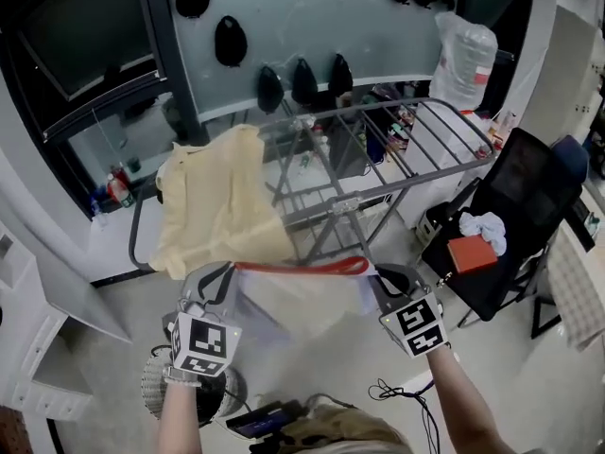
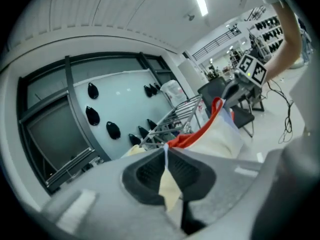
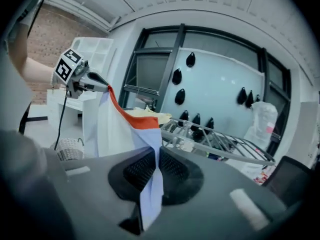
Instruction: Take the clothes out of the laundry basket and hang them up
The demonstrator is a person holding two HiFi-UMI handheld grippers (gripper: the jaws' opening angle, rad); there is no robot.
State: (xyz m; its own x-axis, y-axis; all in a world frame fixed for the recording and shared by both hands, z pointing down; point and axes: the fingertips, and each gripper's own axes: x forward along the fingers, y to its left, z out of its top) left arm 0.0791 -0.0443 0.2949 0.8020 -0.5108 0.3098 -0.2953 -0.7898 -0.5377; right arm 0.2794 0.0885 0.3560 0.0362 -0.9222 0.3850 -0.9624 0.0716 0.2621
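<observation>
My left claw (image 1: 219,274) is clenched on one corner of a white garment (image 1: 298,310). In the left gripper view a pale fold of it is pinched between the two ribbed pads and pokes out behind them. My right claw (image 1: 383,277) is clamped on the opposite corner, with a strip of white cloth squeezed between its pads in the same way.

The garment's red-orange trim (image 1: 302,267) runs taut from one claw straight across to the other, and the rest of the fabric hangs below that line. Each claw can see the other at the far end of the trim, marker cube facing it.

Just beyond both claws stands the grey drying rack (image 1: 378,189), its rails level and slightly above the trim. A cream garment (image 1: 222,206) is already draped over the rack end ahead of my left claw, hanging down its near side.

Below and behind my left claw, down on the floor, sits the woven laundry basket (image 1: 151,386), partly hidden by my forearm; I cannot tell what is in it.

Off to the outer side of my right claw is a black chair (image 1: 529,187) with a white cloth (image 1: 484,227) and an orange box (image 1: 471,252) on its seat.
</observation>
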